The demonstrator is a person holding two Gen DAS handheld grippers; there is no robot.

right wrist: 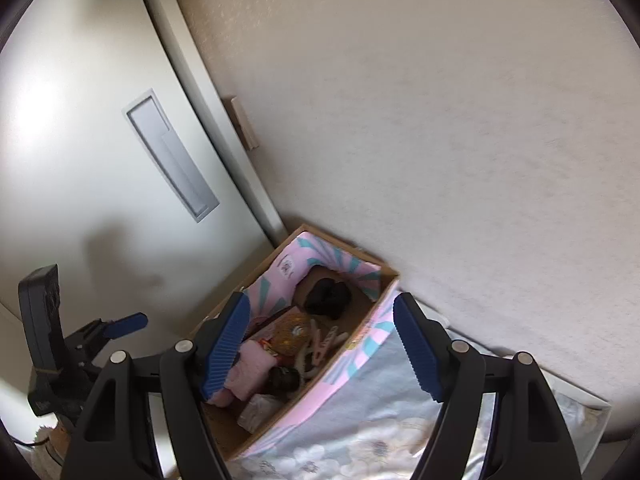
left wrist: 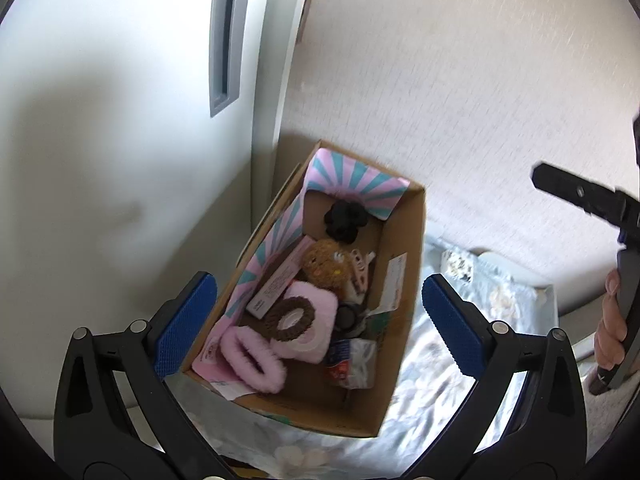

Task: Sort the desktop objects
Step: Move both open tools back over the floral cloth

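Note:
A cardboard box (left wrist: 404, 292) with pink-and-teal flaps stands in the corner, on a floral cloth (left wrist: 432, 396). It holds a pink fluffy scrunchie (left wrist: 253, 360), a brown scrunchie (left wrist: 289, 320), a black scrunchie (left wrist: 345, 218), a brown plush (left wrist: 325, 266) and pink clips (left wrist: 360, 270). My left gripper (left wrist: 316, 324) is open and empty above the box. My right gripper (right wrist: 320, 344) is open and empty above the same box (right wrist: 362, 344). The black scrunchie (right wrist: 329, 296) and clips (right wrist: 326, 346) show there too.
A white sliding door (left wrist: 120, 160) with a recessed handle (left wrist: 224, 40) stands left of the box. A textured wall (left wrist: 460, 100) is behind it. The other gripper and the hand holding it (left wrist: 612, 320) show at the right edge. A patterned item (left wrist: 458, 266) lies on the cloth.

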